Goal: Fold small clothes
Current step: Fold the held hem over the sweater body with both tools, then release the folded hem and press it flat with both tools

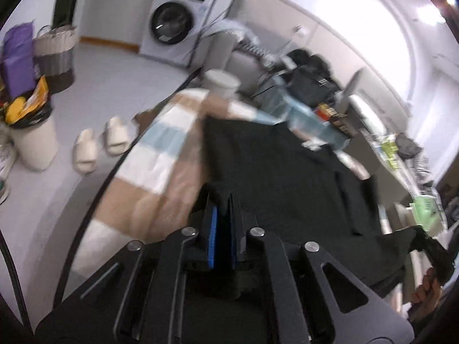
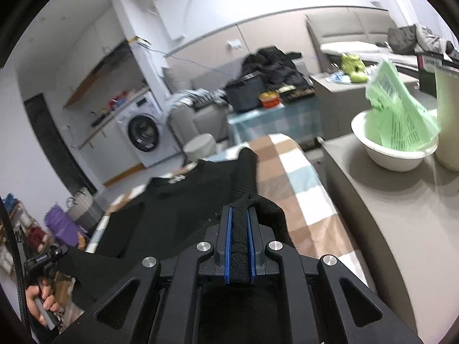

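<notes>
A black knitted sweater (image 1: 275,166) lies spread on a surface covered with a checked brown, white and blue cloth (image 1: 160,154). In the left wrist view my left gripper (image 1: 223,197) is shut on a fold of the sweater's edge, black fabric showing between the blue pads. In the right wrist view my right gripper (image 2: 239,210) is shut on another bunched edge of the sweater (image 2: 183,200), with knit pinched between its pads. The sweater hangs stretched between both grippers. The left gripper (image 2: 43,258) and a hand (image 2: 37,298) show at the lower left of the right wrist view.
A washing machine (image 1: 172,25), slippers (image 1: 100,146), a white bin (image 1: 34,140) and baskets (image 1: 54,54) stand on the floor to the left. A white cup (image 1: 222,81) is at the cloth's far end. A bowl holding green bags (image 2: 398,134) sits on a grey counter (image 2: 401,229) at right.
</notes>
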### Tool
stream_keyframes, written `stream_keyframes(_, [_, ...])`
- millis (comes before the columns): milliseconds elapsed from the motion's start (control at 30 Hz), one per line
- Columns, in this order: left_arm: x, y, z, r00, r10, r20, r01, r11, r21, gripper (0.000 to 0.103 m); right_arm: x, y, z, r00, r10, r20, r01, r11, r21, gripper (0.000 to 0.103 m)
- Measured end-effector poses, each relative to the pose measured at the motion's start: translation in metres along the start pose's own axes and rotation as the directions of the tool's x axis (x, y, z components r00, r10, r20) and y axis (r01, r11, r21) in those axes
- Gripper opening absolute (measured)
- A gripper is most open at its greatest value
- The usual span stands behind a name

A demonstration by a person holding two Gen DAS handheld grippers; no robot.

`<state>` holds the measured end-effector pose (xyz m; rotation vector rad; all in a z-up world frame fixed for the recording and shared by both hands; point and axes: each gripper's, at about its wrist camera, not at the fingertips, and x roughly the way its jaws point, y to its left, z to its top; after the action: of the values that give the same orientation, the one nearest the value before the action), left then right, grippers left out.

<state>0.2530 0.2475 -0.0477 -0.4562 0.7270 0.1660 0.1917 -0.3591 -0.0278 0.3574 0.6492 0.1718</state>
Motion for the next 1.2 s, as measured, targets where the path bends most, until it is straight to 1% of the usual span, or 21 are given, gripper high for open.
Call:
stream_keyframes(67, [0.004,0.007,-0.008,0.999,0.032,-0.023,-0.031,0.999,0.005,0.006,0.01,-0.006,-0.004,0.998,-0.043,-0.048,0.043,0.999,-0.013,0.022])
stream_keyframes(133, [0.0,0.015,-0.017,0.998,0.047,-0.031,-0.046,0.999,0.017,0.015,0.013,-0.012,-0.01,0.993,-0.065,-0.102,0.063,0.998,-0.015,0.036])
stream_keyframes(167, [-0.004,0.02,-0.024,0.998,0.054,-0.033,-0.053,0.998,0.018,0.026,0.012,-0.017,-0.014,0.991,-0.063,-0.121,0.061,0.998,-0.016,0.046])
stream_keyframes(200, [-0.01,0.025,-0.03,0.997,0.071,-0.032,-0.071,0.997,0.017,0.038,0.008,-0.02,-0.019,0.988,-0.063,-0.14,0.06,0.998,-0.024,0.047])
stream_keyframes(233, [-0.017,0.03,-0.038,0.997,0.079,-0.026,-0.078,0.997,0.013,0.043,0.003,-0.023,-0.023,0.986,-0.068,-0.151,0.063,0.997,-0.04,0.047])
stream_keyframes(267, [-0.024,0.035,-0.045,0.997,0.079,-0.023,-0.079,0.997,0.012,0.052,0.0,-0.026,-0.027,0.985,-0.076,-0.157,0.069,0.996,-0.052,0.048])
stream_keyframes(300, [-0.03,0.037,-0.053,0.997,0.076,-0.026,-0.076,0.997,0.014,0.056,-0.005,-0.029,-0.032,0.982,-0.087,-0.166,0.077,0.995,-0.063,0.049])
stream_keyframes(400, [-0.04,0.034,-0.08,0.997,0.054,-0.061,-0.05,0.997,0.061,0.056,-0.016,-0.038,-0.046,0.974,-0.078,-0.215,0.062,0.995,-0.081,0.05])
stream_keyframes(500, [-0.041,0.027,-0.099,0.994,0.064,-0.093,-0.053,0.992,0.116,0.056,-0.02,-0.04,-0.06,0.967,-0.06,-0.249,0.029,0.992,-0.125,0.05])
stream_keyframes(567, [-0.038,0.022,-0.105,0.99,0.072,-0.123,-0.057,0.99,0.127,0.056,-0.018,-0.038,-0.069,0.962,-0.045,-0.271,0.003,0.988,-0.152,0.05])
stream_keyframes(700, [-0.027,0.013,-0.11,0.987,0.096,-0.126,-0.076,0.985,0.155,0.056,-0.012,-0.039,-0.074,0.957,-0.047,-0.286,-0.002,0.986,-0.169,0.05])
stream_keyframes(767, [-0.023,0.01,-0.11,0.986,0.107,-0.131,-0.085,0.983,0.164,0.056,-0.007,-0.041,-0.075,0.953,-0.065,-0.294,0.016,0.986,-0.167,0.05])
stream_keyframes(867, [-0.018,0.009,-0.109,0.984,0.117,-0.131,-0.094,0.981,0.171,0.056,-0.003,-0.038,-0.078,0.951,-0.125,-0.281,0.061,0.972,-0.225,0.05])
stream_keyframes(933, [-0.016,0.01,-0.107,0.984,0.119,-0.13,-0.097,0.982,0.165,0.055,0.001,-0.04,-0.079,0.95,-0.121,-0.289,0.055,0.972,-0.228,0.05])
stream_keyframes(967, [-0.016,0.01,-0.106,0.985,0.119,-0.128,-0.098,0.982,0.16,0.049,0.004,-0.04,-0.077,0.948,-0.113,-0.297,0.047,0.974,-0.22,0.05])
stream_keyframes(1000, [-0.016,0.011,-0.105,0.985,0.122,-0.118,-0.103,0.983,0.155,0.034,0.007,-0.04,-0.077,0.947,-0.108,-0.302,0.042,0.976,-0.216,0.05])
stream_keyframes(1067, [-0.016,0.013,-0.102,0.987,0.121,-0.106,-0.105,0.984,0.142,0.016,0.014,-0.038,-0.077,0.946,-0.095,-0.311,0.026,0.975,-0.219,0.05])
stream_keyframes(1100, [-0.017,0.015,-0.101,0.989,0.107,-0.102,-0.094,0.987,0.129,0.01,0.016,-0.035,-0.076,0.949,-0.089,-0.303,0.02,0.974,-0.224,0.043])
stream_keyframes(1133, [-0.019,0.017,-0.101,0.991,0.084,-0.102,-0.073,0.991,0.111,0.008,0.017,-0.034,-0.076,0.952,-0.079,-0.296,0.011,0.974,-0.227,0.033])
stream_keyframes(1167, [-0.02,0.018,-0.101,0.992,0.068,-0.109,-0.056,0.993,0.106,0.007,0.016,-0.033,-0.076,0.955,-0.065,-0.288,-0.004,0.973,-0.231,0.03])
stream_keyframes(1200, [-0.021,0.017,-0.104,0.991,0.068,-0.112,-0.055,0.991,0.118,0.006,0.018,-0.032,-0.077,0.954,-0.062,-0.295,-0.01,0.972,-0.235,0.023])
